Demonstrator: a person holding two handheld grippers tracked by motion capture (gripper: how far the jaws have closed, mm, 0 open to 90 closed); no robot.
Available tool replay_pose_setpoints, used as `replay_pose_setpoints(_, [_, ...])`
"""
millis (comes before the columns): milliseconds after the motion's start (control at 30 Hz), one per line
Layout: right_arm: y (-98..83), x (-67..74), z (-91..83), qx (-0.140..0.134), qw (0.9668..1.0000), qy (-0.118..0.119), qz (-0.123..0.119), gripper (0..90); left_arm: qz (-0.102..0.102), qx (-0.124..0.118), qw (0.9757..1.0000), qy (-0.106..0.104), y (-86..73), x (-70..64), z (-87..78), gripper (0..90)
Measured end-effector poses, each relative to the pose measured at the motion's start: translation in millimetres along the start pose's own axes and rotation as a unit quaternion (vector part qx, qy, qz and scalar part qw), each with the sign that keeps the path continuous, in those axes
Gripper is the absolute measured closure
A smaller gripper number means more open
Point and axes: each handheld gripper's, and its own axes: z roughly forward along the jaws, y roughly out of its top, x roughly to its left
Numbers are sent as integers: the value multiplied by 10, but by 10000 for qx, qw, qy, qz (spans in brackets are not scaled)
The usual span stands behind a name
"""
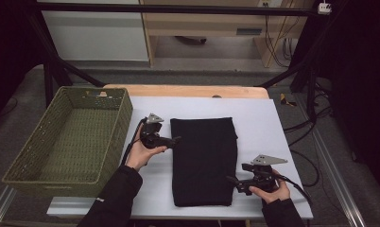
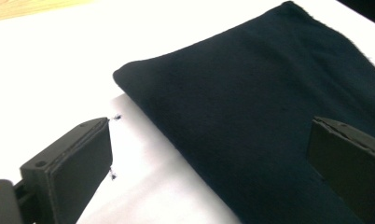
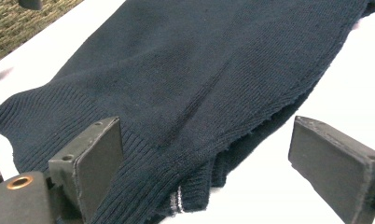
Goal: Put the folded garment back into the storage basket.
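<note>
Both my left tool (image 1: 177, 140) and right tool (image 1: 231, 180) gape open beside the folded, ribbed-hem dark knit garment (image 1: 204, 158), lying flat.

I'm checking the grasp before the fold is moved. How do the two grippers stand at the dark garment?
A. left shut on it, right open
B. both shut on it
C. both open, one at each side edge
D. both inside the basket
C: the left gripper and right gripper each show spread jaws straddling an edge of the folded dark knit garment, nothing clamped.

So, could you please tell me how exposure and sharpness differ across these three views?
High view: dim, dark folded garment showing no texture. Left gripper view: white table cover blown out, near jaws soft. Right gripper view: garment's knit ribbing crisp, basket corner blurred.
</note>
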Motion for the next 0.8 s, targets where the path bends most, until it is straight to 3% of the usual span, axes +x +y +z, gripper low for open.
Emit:
replay_pose_setpoints(400, [-12,6,16,78,10000,-18,-3,100,-176,-49,9996,237,81,83,198,32])
replay_pose_setpoints(800, [-20,10,42,127,9999,-12,14,99,-52,283,9989,364,104,125,454,112])
